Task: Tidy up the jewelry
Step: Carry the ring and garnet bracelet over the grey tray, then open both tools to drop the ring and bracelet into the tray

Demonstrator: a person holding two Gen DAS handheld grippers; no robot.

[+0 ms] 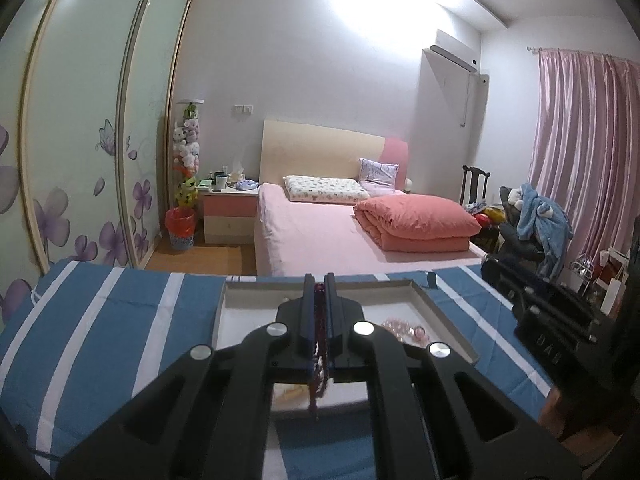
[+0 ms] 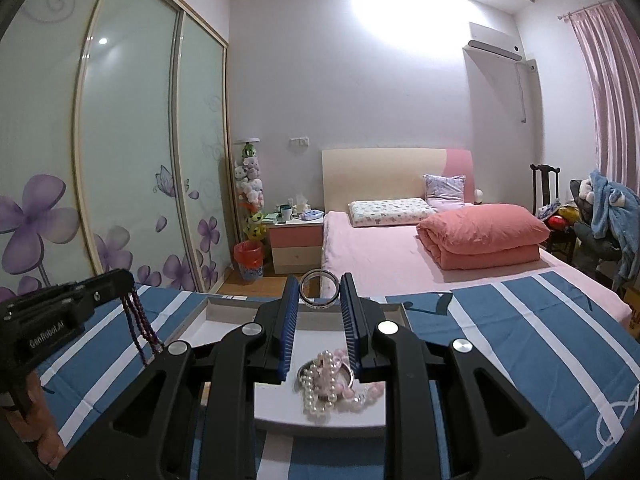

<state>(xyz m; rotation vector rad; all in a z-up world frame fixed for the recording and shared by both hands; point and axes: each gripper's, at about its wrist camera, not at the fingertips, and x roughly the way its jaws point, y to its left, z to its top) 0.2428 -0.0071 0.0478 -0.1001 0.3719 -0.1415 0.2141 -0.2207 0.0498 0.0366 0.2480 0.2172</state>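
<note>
Now | left fingers pinch beaded strand; right fingers pinch metal ring

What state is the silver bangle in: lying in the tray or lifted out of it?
Lifted out. The silver bangle stands on edge, clamped between the right gripper's fingers above the tray, where pearls remain.

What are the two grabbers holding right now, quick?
Left gripper: jaws shut on the purple bead string, which dangles below.
Right gripper: jaws shut on the silver bangle, held above the tray.
</note>
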